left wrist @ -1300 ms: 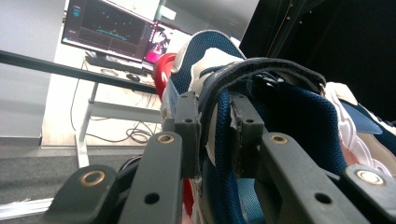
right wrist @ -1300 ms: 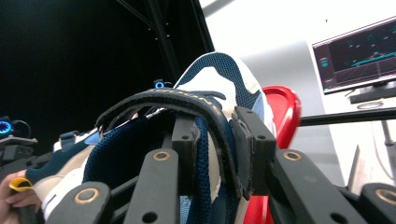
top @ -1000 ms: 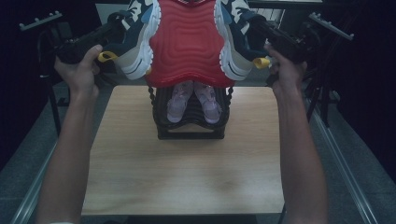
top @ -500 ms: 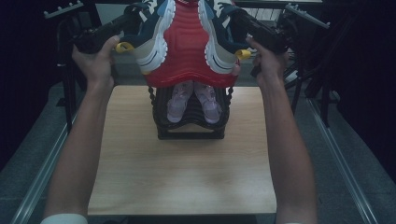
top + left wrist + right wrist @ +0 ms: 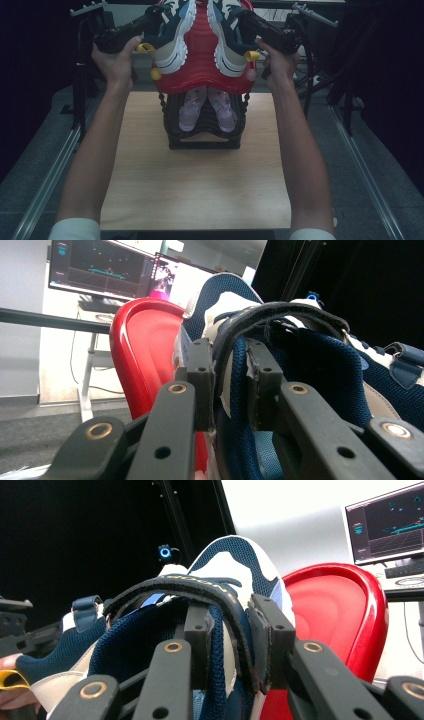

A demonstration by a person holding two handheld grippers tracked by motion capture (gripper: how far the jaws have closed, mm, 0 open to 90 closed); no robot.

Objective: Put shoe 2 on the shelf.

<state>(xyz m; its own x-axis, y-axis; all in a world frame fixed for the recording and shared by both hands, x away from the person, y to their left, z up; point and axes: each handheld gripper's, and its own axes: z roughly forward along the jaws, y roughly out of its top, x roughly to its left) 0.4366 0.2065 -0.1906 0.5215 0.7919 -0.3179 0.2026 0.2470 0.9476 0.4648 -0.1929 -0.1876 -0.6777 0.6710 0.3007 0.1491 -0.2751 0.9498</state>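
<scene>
Overhead, left gripper [image 5: 150, 22] clamped on the collar of the left sneaker [image 5: 172, 37], right gripper [image 5: 250, 25] clamped on the right sneaker [image 5: 227, 42], both shoes held above the red rack top [image 5: 202, 75], small pink shoes [image 5: 205, 107] below the grippers on the black rack [image 5: 202, 137], wooden table [image 5: 195, 190] beneath.

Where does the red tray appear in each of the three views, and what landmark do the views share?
High view: the red tray is top centre, above the black rack, between the two shoes.
Left gripper view: left of centre, behind the left shoe.
Right gripper view: at right, behind the right shoe.
Shared landmark: the tray's glossy red rim beside a navy-and-white shoe.
</scene>
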